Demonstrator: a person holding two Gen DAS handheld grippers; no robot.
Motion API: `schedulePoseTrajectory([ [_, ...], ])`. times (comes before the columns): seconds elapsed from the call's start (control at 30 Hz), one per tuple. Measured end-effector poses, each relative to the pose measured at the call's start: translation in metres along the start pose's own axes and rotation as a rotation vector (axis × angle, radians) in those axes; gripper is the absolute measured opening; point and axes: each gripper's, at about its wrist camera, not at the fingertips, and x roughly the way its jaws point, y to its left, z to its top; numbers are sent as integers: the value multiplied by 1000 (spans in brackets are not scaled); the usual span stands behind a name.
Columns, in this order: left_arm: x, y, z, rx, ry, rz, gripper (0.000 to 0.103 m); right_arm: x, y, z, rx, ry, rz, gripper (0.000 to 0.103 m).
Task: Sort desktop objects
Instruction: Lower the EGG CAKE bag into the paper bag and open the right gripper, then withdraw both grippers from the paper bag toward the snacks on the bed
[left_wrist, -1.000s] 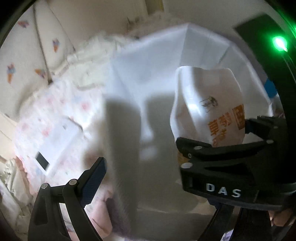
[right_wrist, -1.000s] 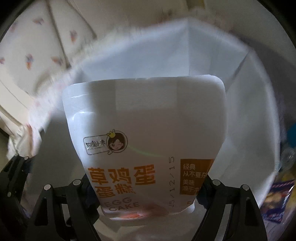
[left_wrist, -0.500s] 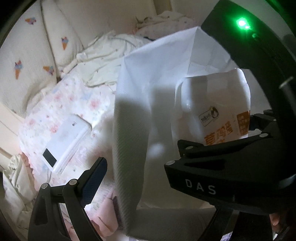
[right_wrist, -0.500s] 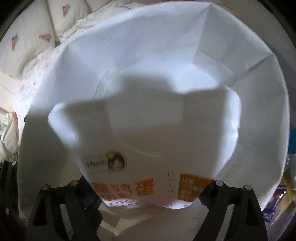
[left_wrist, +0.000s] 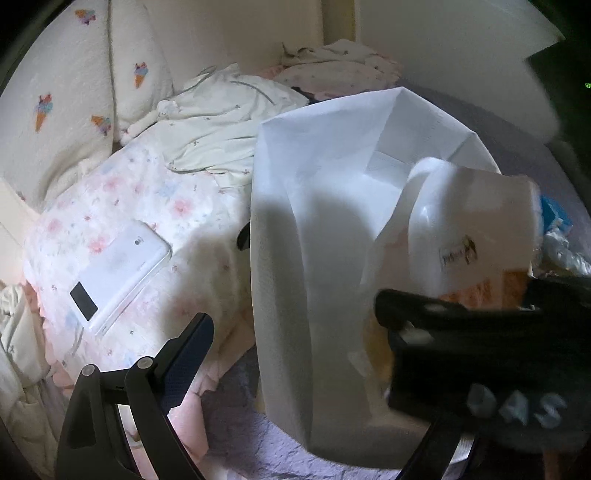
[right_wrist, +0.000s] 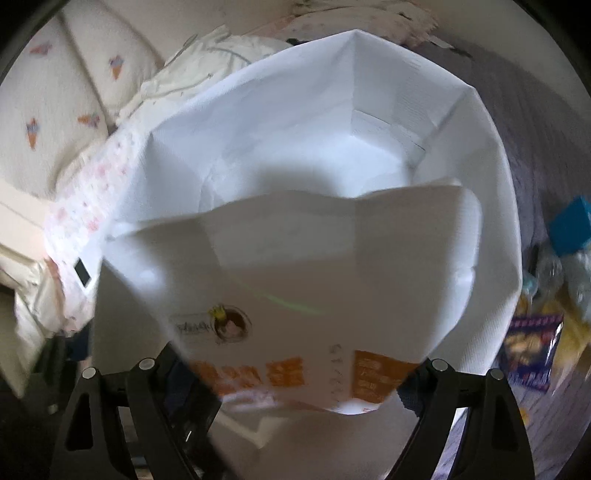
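Note:
A white egg-cake pouch (right_wrist: 295, 288) with orange print leans forward over the mouth of an upright white paper bag (right_wrist: 369, 122). Its lower edge lies between the fingers of my right gripper (right_wrist: 291, 369), whose jaws are opening; the pads do not visibly press it. The left wrist view shows the same pouch (left_wrist: 472, 225) above the bag (left_wrist: 317, 206), with the right gripper's black body (left_wrist: 480, 354) in front. My left gripper (left_wrist: 306, 373) stands open astride the bag's near wall. Only its left finger (left_wrist: 184, 354) shows clearly, apart from the paper.
A white phone-like slab (left_wrist: 118, 269) lies on a floral quilt (left_wrist: 155, 206) left of the bag. Crumpled pale clothes (left_wrist: 225, 118) and ice-cream-print cushions (left_wrist: 55, 110) are behind. Right of the bag sit a blue box (right_wrist: 570, 225) and snack packets (right_wrist: 532, 350) on lilac cloth (left_wrist: 240, 435).
The pouch has tipped forward and sunk toward the bag's mouth while the right gripper's fingers spread and rose. Both views now take in more of the bag's rim and the bed.

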Motion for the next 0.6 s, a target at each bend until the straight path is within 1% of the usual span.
schedulePoseTrajectory([
  [0.03,0,-1,1,2,-7,19,96,-5,1,-3,3,0,2,90],
  [0.1,1,1,2,-27,-16,-7,96,-13,-1,-5,27,1,7,90],
  [0.17,1,2,4,-46,-22,-33,98,-19,-5,-6,61,9,31,90],
  [0.23,-1,2,4,-54,-46,-32,102,-24,-10,-8,90,16,60,90],
  [0.37,-3,-2,7,-75,-93,-37,103,-28,-21,-8,172,33,129,90],
  [0.43,-6,-4,7,-80,-111,-27,103,-28,-28,-9,226,54,184,90],
  [0.47,-9,-5,7,-81,-122,-24,103,-29,-33,-10,252,75,230,89],
  [0.5,-10,-5,7,-83,-124,-2,103,-30,-37,-11,261,89,274,89],
  [0.57,-2,-5,9,-64,-116,135,101,-40,-41,-10,264,107,365,89],
  [0.6,1,-4,9,-63,-111,122,100,-50,-42,-10,262,81,368,89],
])
